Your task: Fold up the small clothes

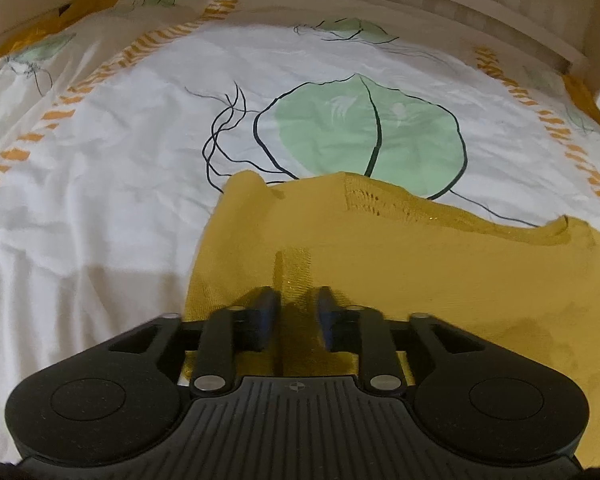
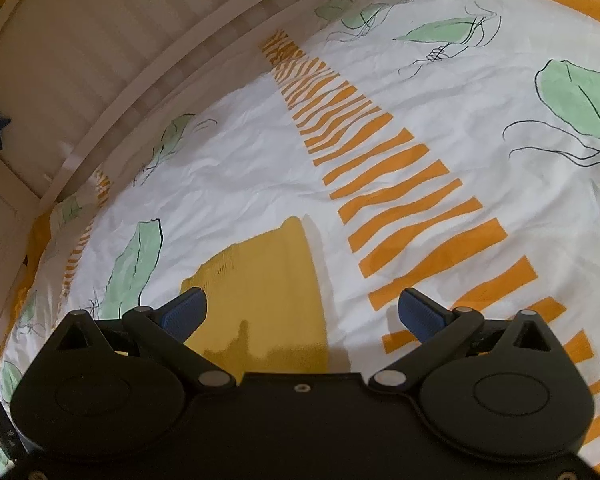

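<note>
While grippers hover, one garment (mustard).

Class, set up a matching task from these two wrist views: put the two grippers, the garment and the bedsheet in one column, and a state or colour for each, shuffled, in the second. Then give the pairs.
Column 1
1. left gripper
2. right gripper
3. mustard-yellow knit garment
4. bedsheet

Column 2
A. white with green leaves and orange stripes
B. fingers spread wide, nothing between them
C. fingers nearly closed over yellow fabric
D. lying on the bed, plain mustard colour

Pairs: 1-C, 2-B, 3-D, 4-A
</note>
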{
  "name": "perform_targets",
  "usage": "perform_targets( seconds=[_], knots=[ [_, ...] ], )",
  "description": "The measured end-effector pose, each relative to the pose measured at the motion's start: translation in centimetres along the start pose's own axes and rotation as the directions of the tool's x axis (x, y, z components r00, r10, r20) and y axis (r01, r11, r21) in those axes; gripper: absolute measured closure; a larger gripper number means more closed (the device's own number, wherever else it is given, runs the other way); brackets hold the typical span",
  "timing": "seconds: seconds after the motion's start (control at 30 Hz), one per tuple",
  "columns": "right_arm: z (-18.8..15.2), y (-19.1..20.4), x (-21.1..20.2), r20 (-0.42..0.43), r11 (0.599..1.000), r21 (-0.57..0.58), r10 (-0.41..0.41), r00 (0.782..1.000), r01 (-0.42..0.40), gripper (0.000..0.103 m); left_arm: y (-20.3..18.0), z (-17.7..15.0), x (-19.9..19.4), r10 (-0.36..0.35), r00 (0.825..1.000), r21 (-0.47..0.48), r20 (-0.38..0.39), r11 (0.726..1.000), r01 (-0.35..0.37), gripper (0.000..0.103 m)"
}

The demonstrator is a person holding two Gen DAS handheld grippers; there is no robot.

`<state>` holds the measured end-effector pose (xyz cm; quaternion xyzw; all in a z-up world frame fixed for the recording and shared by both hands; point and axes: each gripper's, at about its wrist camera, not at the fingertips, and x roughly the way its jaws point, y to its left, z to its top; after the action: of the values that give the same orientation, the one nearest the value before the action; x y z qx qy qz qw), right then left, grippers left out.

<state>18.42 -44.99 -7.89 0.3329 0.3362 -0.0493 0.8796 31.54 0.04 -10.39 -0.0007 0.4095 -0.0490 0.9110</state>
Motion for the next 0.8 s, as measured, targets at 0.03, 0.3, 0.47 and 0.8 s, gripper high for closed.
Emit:
perform_targets(
  seconds=[0.03,0.3,0.47,0.8],
  knots=[
    [-0.1,0.0,0.1,-0.003,1.0,-0.002,-0.001,1.0,0.001,0.0,0.0,0.0,0.2,-0.001,1.0,0.003,-0.001,1.0,0.001,0.074],
    [-0.3,0.2,0.4,-0.019,1.0,-0.008,-0.002,1.0,0.002,0.0,0.1,-0.2,0.6,-0.015,1.0,-0.002,0.006,1.0,0.015,0.062],
    [-0.4,0.3,0.6,-0.025,1.0,-0.011,-0.002,1.0,0.002,0.0,-0.1,0.0,0.8,-0.012,1.0,0.009,0.009,1.0,0.012,0.057],
    [-0.7,0.1,1.0,-0.049,1.0,-0.008,0.002,0.999,-0.002,0.0,0.8,-0.3,-0.4,-0.066,0.998,-0.011,-0.006,0.998,0.066,0.049]
  ],
)
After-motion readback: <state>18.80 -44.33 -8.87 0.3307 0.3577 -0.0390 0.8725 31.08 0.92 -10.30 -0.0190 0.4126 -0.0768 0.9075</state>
